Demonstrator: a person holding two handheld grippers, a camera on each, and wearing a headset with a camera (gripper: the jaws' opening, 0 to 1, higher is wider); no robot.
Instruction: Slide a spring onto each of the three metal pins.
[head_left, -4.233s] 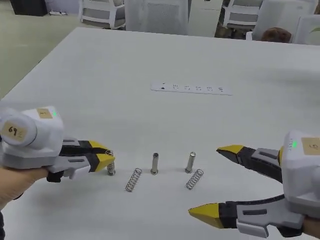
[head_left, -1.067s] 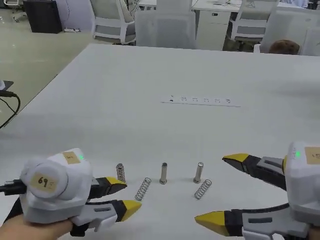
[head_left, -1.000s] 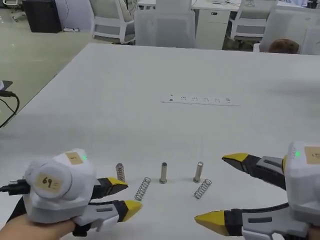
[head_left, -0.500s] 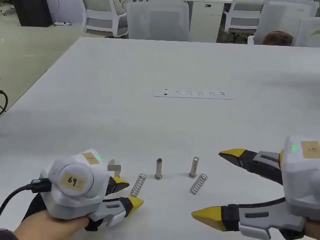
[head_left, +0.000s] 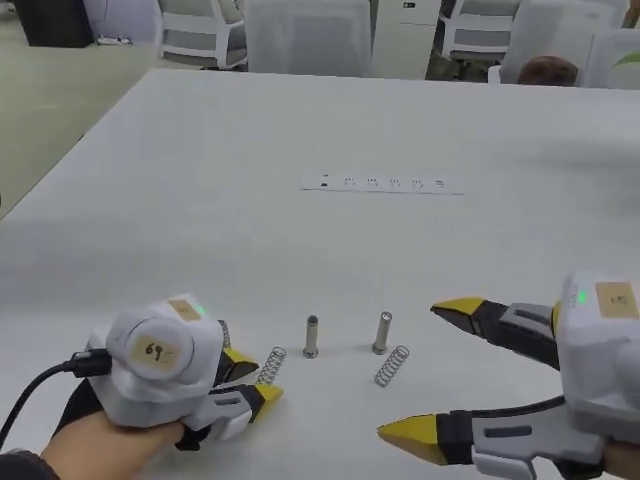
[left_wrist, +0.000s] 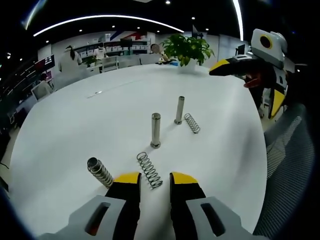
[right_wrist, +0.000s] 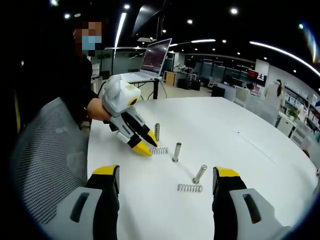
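Observation:
Three metal pins stand in a row on the white table (head_left: 300, 130). The left pin (left_wrist: 100, 171) wears a spring; in the head view my left gripper (head_left: 255, 378) largely covers it. The middle pin (head_left: 311, 335) and right pin (head_left: 382, 332) are bare. One loose spring (head_left: 271, 365) lies just ahead of my left gripper (left_wrist: 155, 180), whose jaws stand open with a narrow gap at the spring's (left_wrist: 149, 170) near end. The other loose spring (head_left: 391, 365) lies by the right pin, in front of my wide-open right gripper (head_left: 430, 370), which holds nothing.
A flush power strip (head_left: 380, 183) sits in the table further back. Office chairs (head_left: 300, 35) line the far edge. The near table edge is close behind both grippers. In the right gripper view a laptop (right_wrist: 156, 54) stands on another desk.
My left gripper has left the left pin, where the spring stays, and has come low and to the right, up to the loose spring. The right gripper has held still, open.

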